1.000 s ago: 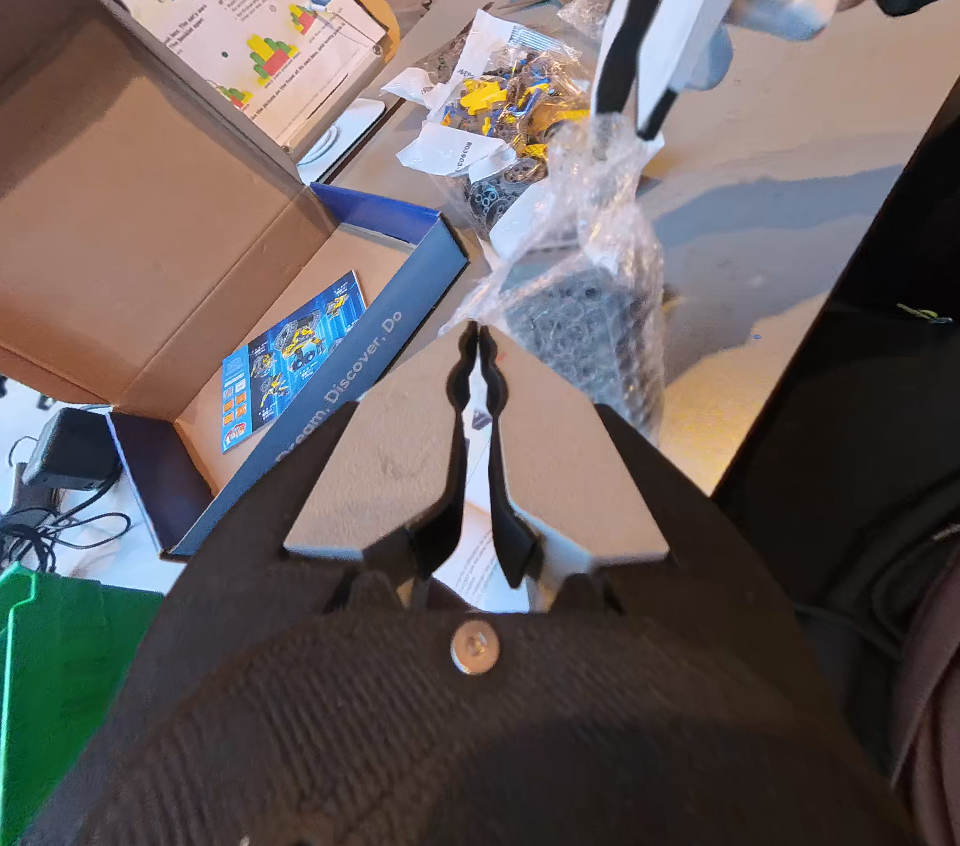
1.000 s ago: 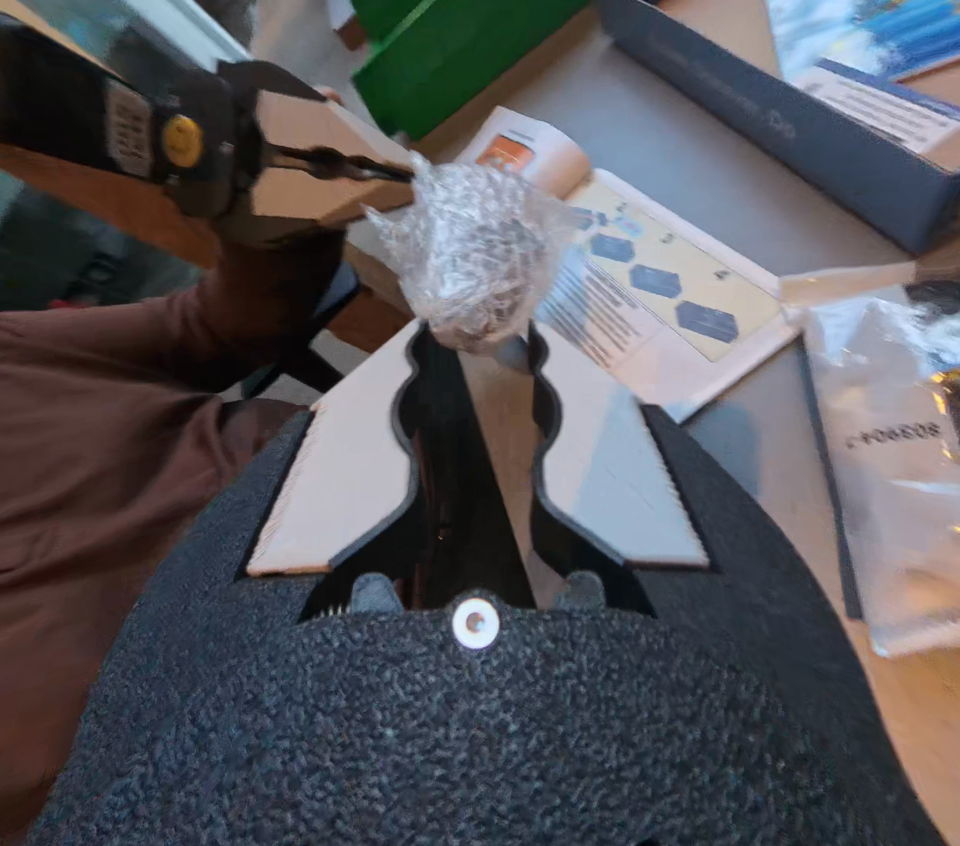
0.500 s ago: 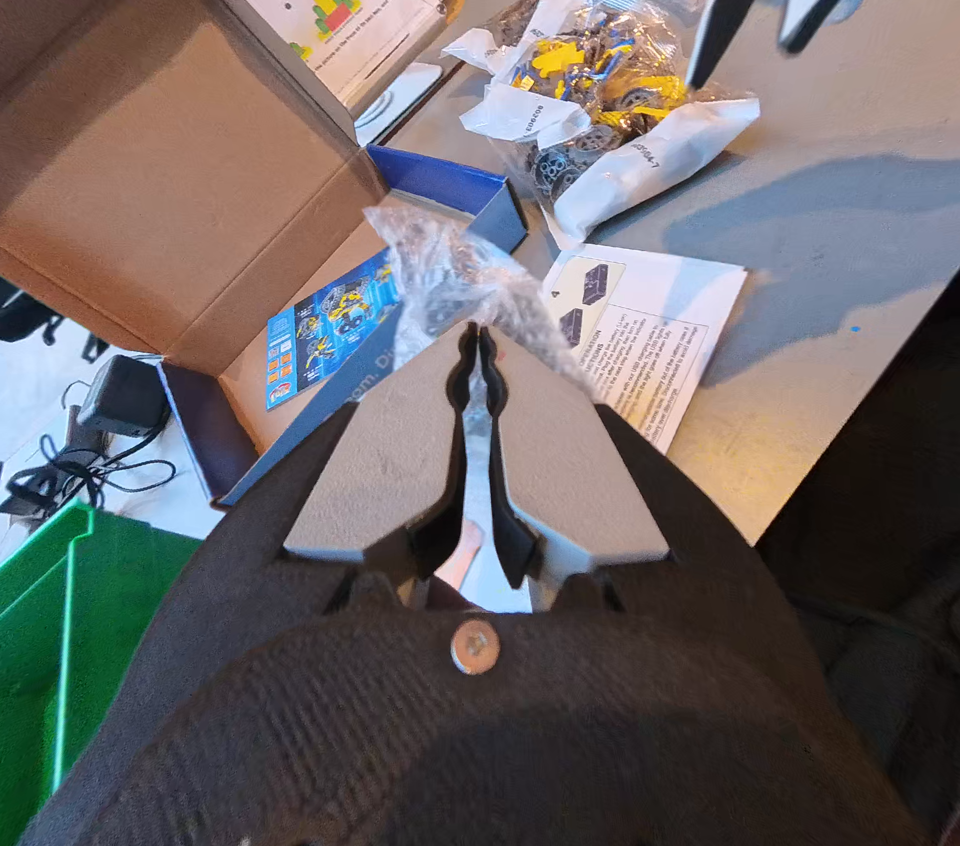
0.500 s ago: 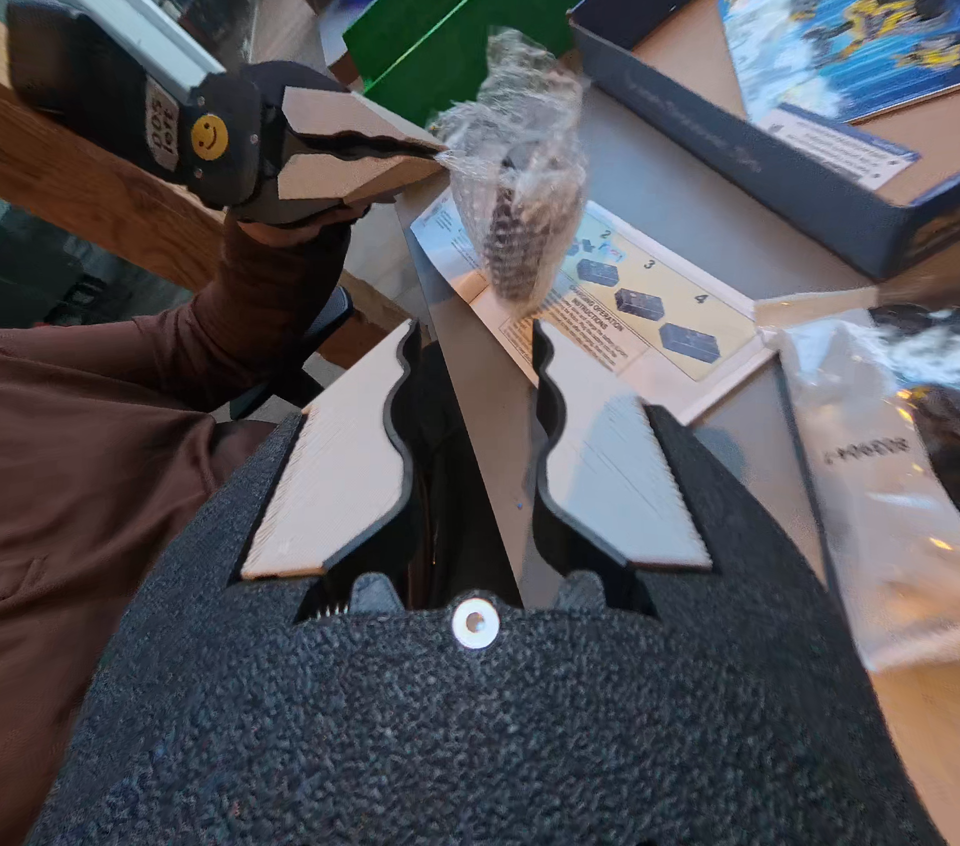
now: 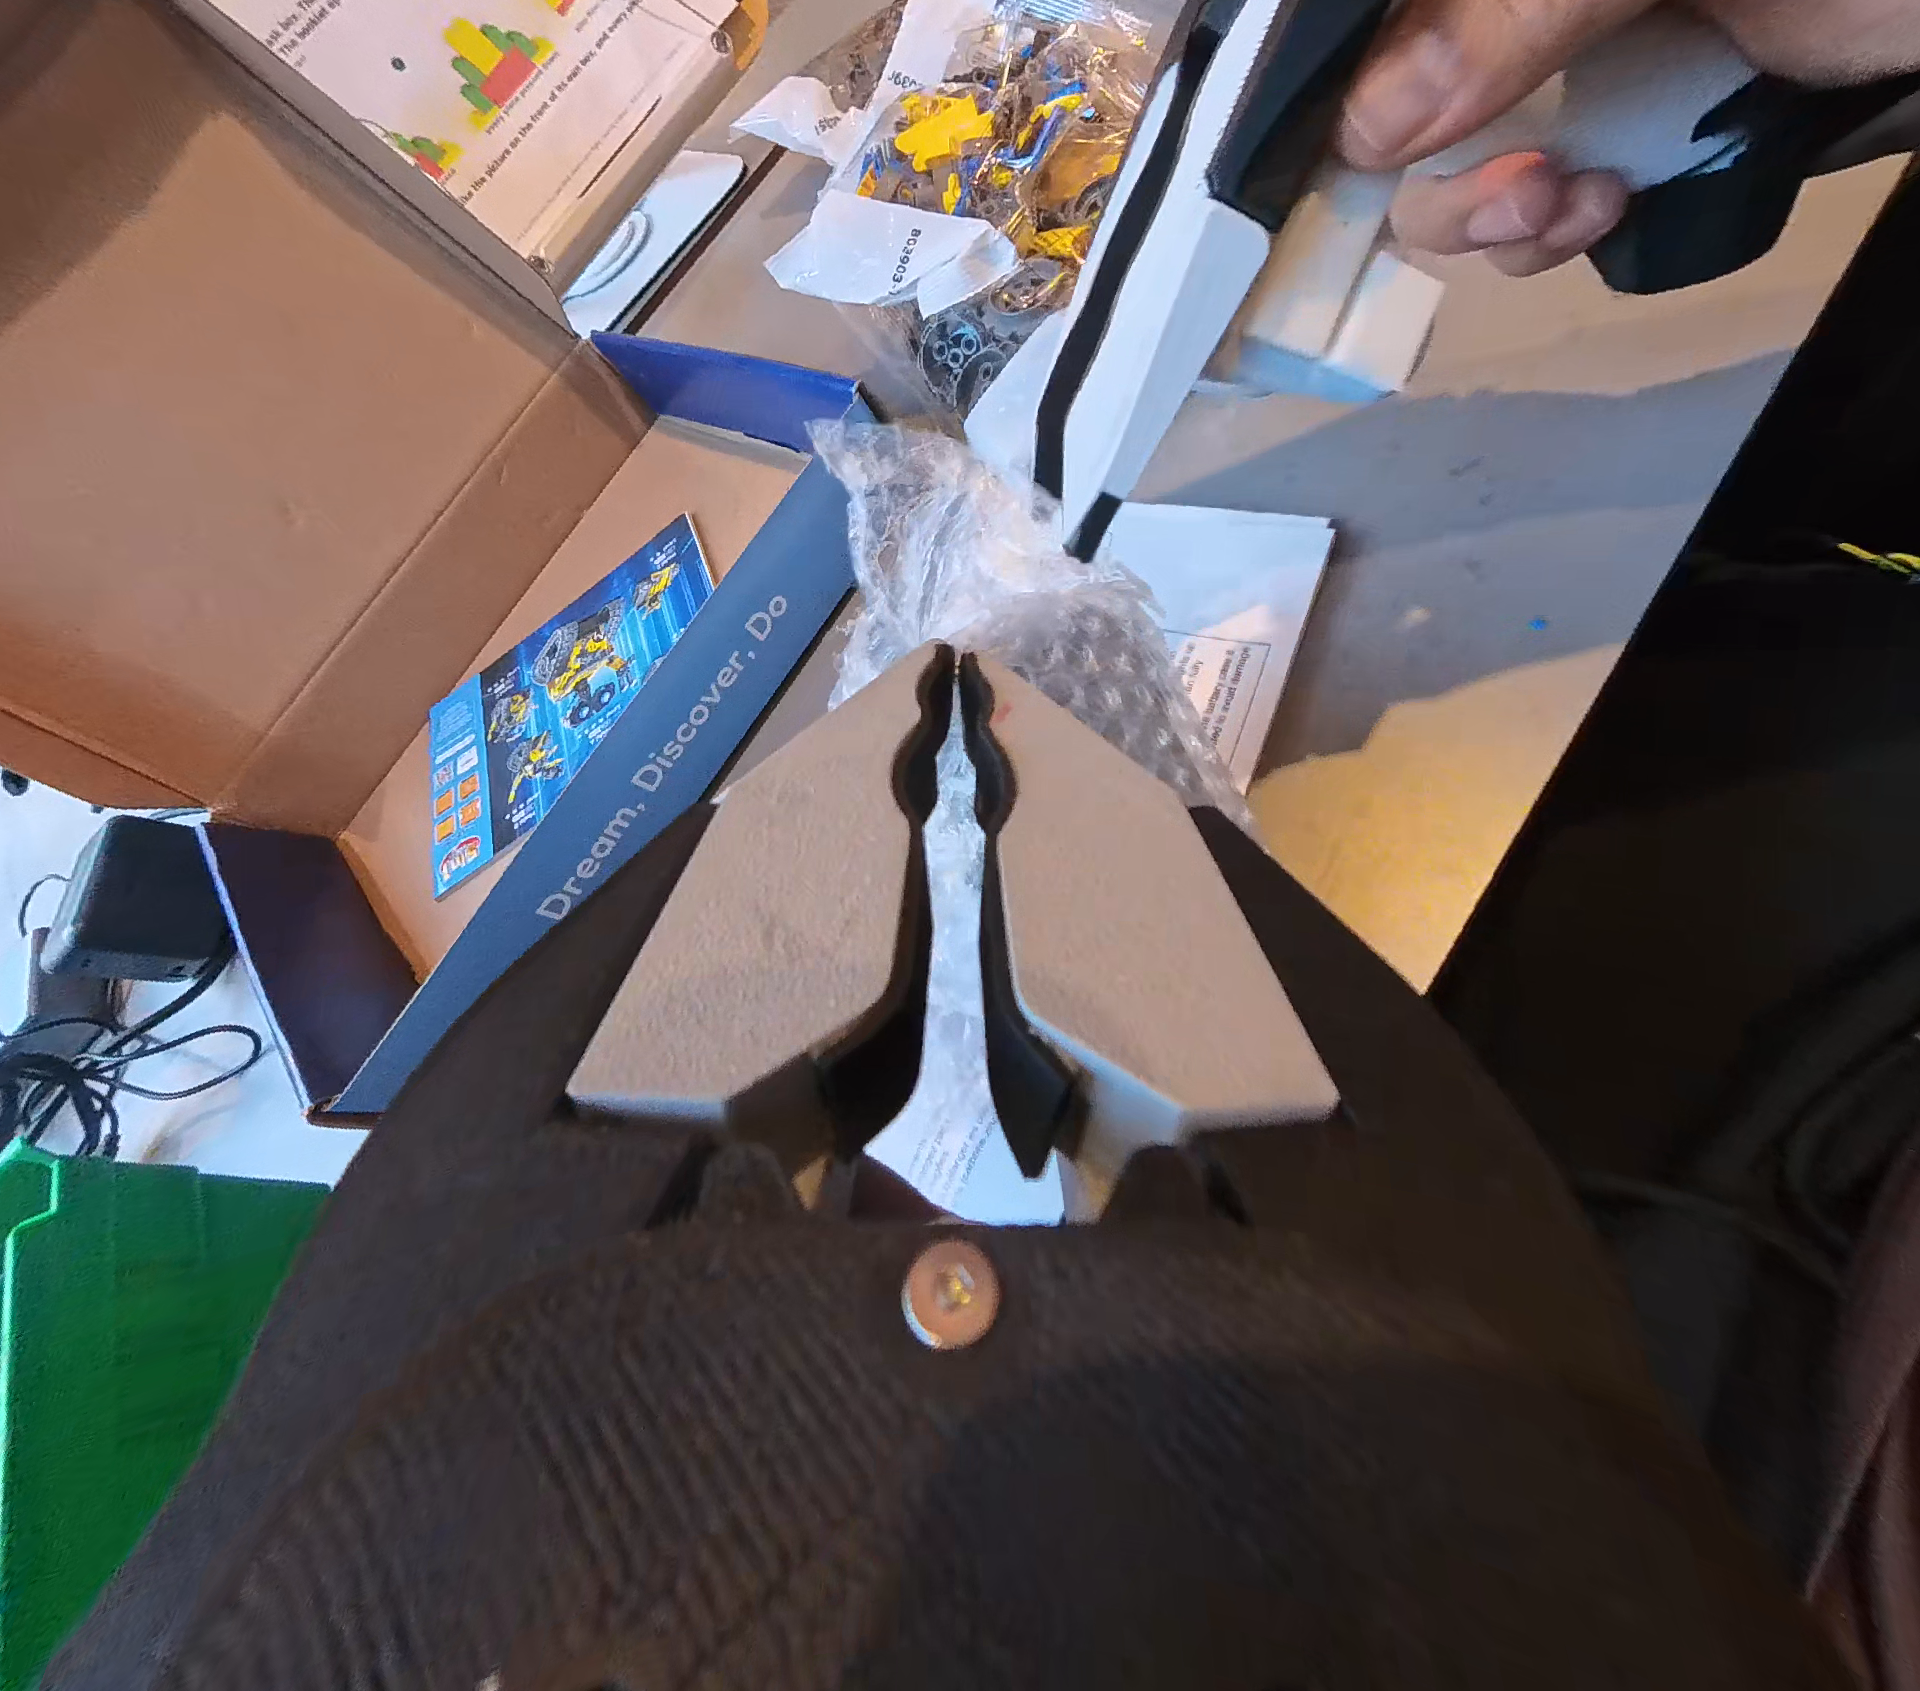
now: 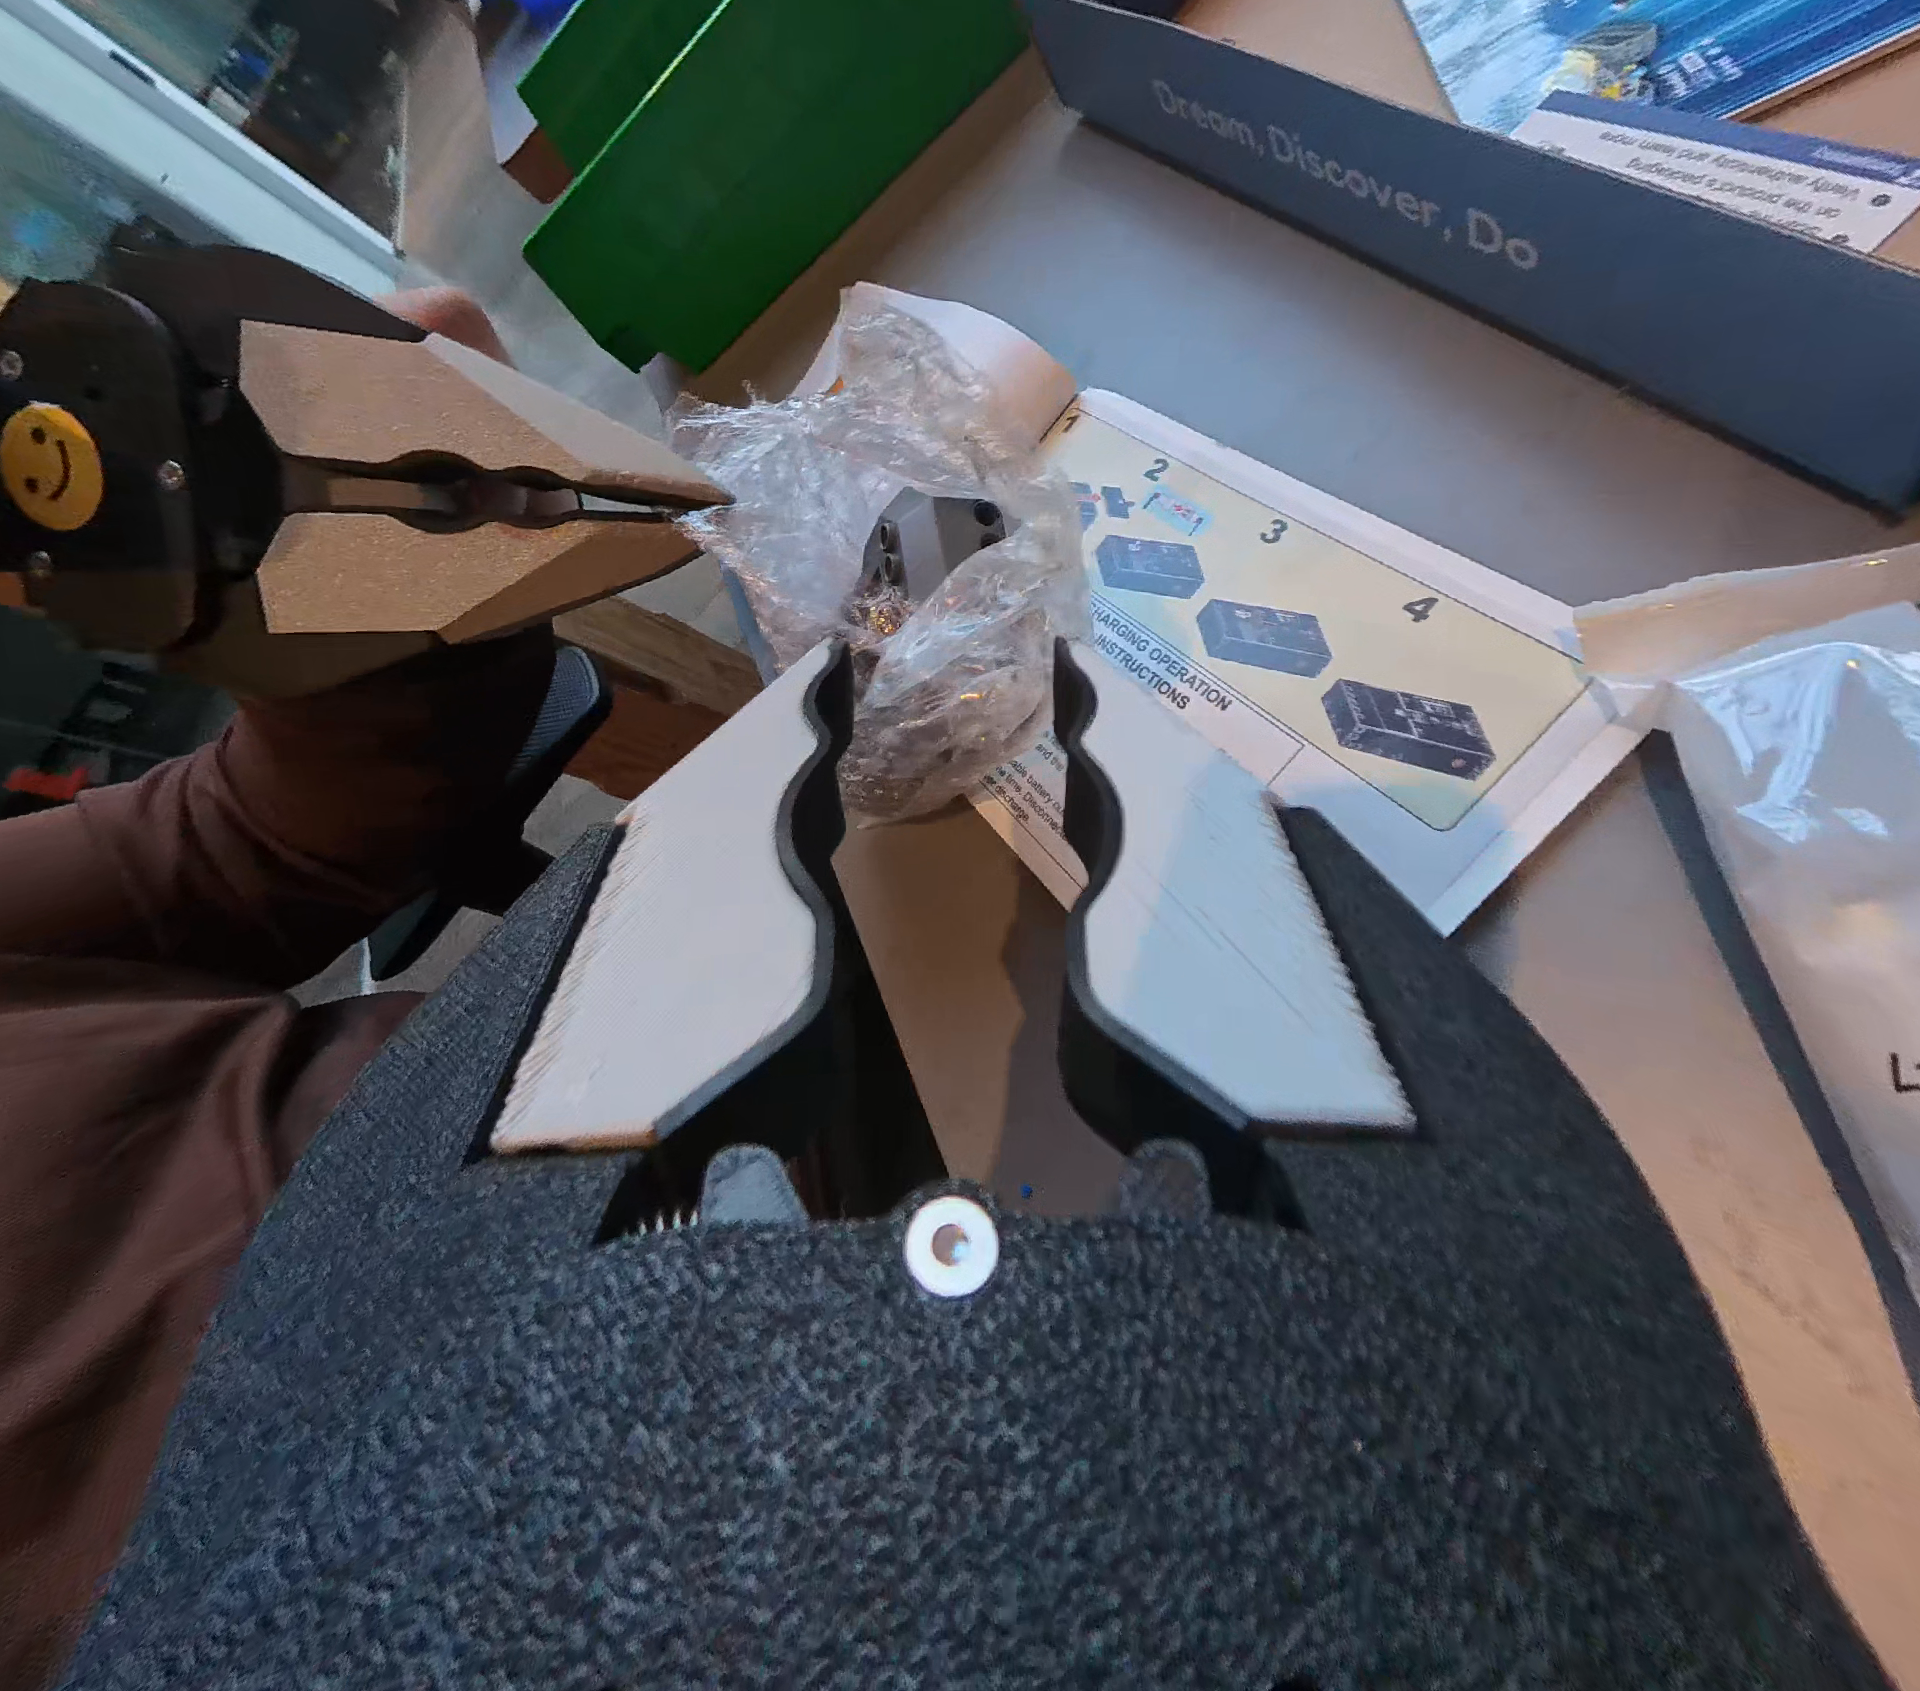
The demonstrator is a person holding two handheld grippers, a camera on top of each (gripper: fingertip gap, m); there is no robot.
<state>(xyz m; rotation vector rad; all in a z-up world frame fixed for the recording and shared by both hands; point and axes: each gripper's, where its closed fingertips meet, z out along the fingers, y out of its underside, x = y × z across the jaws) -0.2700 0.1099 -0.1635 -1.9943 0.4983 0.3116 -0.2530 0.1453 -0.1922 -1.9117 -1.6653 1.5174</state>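
A clear bubble-wrap bag (image 5: 966, 540) with a grey part inside (image 6: 935, 540) hangs just above a printed sheet on the grey table. My left gripper (image 5: 956, 665) is shut on one crumpled edge of the bag. It also shows in the right wrist view (image 6: 717, 503), coming in from the left. My right gripper (image 6: 945, 665) is open, with the lower end of the bag (image 6: 914, 706) between its fingertips. In the left wrist view a hand holds the right gripper (image 5: 1081, 519), and its tips touch the bag from the far side.
An open cardboard box with blue walls (image 5: 727, 706) holds a blue booklet (image 5: 561, 706). The printed sheet (image 6: 1299, 633) lies under the bag. Bags of yellow and blue parts (image 5: 966, 166) lie farther back. A white bag (image 6: 1818, 810) lies at right. A green bin (image 6: 779, 83) stands beyond the table edge.
The right gripper drew away from the bag, then came back to it with its jaws open. The left gripper kept its hold while the bag swung toward the box and back.
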